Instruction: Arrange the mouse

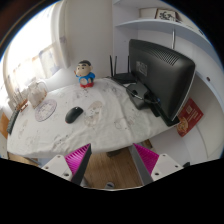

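A dark computer mouse lies on the white marble-patterned table, left of the table's middle. My gripper is held well back from the table's near edge, over the wooden floor. Its two fingers with magenta pads stand wide apart with nothing between them. The mouse is far ahead of the fingers and a little to the left.
A black monitor on a stand sits at the table's right. A small figurine stands at the back. A white round object lies left of the mouse. A red box sits at the right edge. White shelves are behind.
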Motion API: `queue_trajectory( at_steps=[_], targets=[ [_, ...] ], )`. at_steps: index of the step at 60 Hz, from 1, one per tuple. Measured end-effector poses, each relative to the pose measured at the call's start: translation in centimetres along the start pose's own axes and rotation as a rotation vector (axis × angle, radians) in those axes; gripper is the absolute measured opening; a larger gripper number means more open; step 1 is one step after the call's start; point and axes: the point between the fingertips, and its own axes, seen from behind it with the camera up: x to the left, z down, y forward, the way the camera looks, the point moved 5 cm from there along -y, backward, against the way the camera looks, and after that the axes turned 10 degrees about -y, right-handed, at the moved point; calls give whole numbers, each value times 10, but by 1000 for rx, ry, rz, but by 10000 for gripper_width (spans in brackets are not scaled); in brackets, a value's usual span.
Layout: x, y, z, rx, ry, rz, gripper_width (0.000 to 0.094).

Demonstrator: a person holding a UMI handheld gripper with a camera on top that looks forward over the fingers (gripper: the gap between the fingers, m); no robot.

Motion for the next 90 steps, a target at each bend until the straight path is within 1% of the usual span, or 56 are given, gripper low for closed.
queue_trajectory(
  at_steps=[9, 29, 41, 46, 56, 62, 75, 83, 90],
  targets=[
    [26, 8, -4, -26, -35, -23, 854],
    [119, 32, -4, -76, -118, -154, 853],
    [174, 63, -13, -186, -152, -217, 854],
    [182, 86, -13, -225, -171, -228, 852],
    [200, 130, -24, -291, -194, -174, 849],
    [207, 155, -30, -334, -188, -205, 853],
    [219, 207, -48, -315, -184, -185, 852],
    [228, 231, -66, -308, -165, -191, 851],
    [233, 255, -81, -293, -170, -166, 851]
  ],
)
